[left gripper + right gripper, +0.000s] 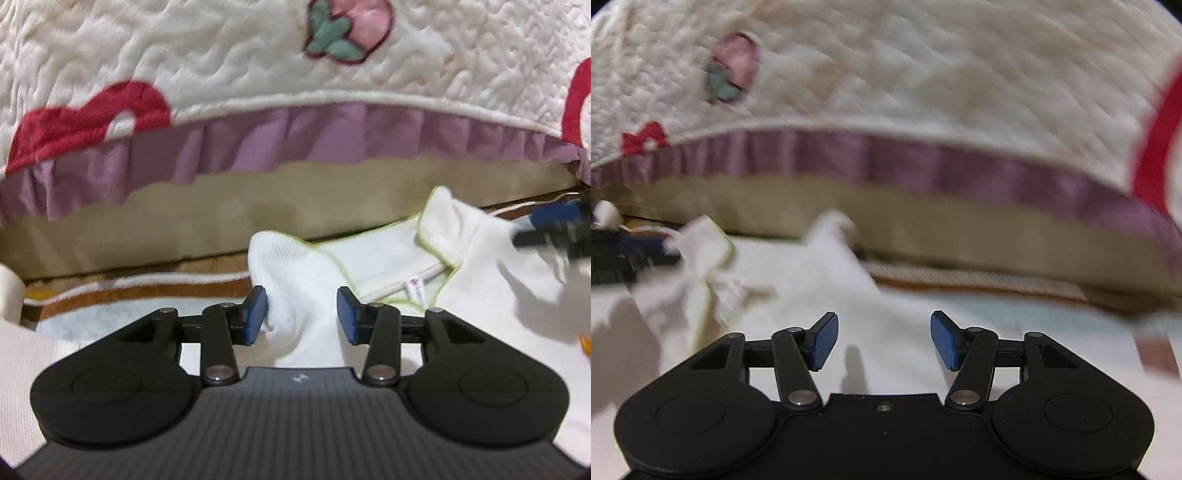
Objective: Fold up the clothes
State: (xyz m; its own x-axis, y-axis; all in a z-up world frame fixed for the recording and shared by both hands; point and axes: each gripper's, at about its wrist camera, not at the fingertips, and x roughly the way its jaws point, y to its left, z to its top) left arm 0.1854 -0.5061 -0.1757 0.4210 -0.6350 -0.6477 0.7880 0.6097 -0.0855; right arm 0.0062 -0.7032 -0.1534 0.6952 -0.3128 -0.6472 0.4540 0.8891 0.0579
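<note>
Where the quilt [258, 55] hangs down at the back, cream and stitched, it fills the upper half of both views; it carries a pink bud with green leaves [347, 29], red shapes [88, 114], and a mauve frill [295, 136] along its lower hem. Under the frill runs a plain tan band [221, 214] of the bed's side. Below that lies a mat [147, 291] with brown and white stripes and a pale blue field, and on it the shirt [480, 295] is spread, white with a thin yellow-green piping at collar and neck opening. Its collar stands up toward the mat's far edge, and a small label [415, 290] shows inside the neck. A raised fold of the shirt's shoulder cloth pokes up between the blue pads of the left gripper [301, 317]; the jaws stand apart at a middling width, the cloth touching the left pad [256, 314], with no clear squeeze on it. At the right edge of that view the right gripper [554, 229] shows blurred above the shirt's other shoulder. The right wrist view is smeared by motion: the right gripper [884, 341] has its jaws wide with only flat white cloth beneath them, nothing held, and the collar [705, 243] sits off to its left, near the dark left gripper [620, 254] at the frame's left edge.
</note>
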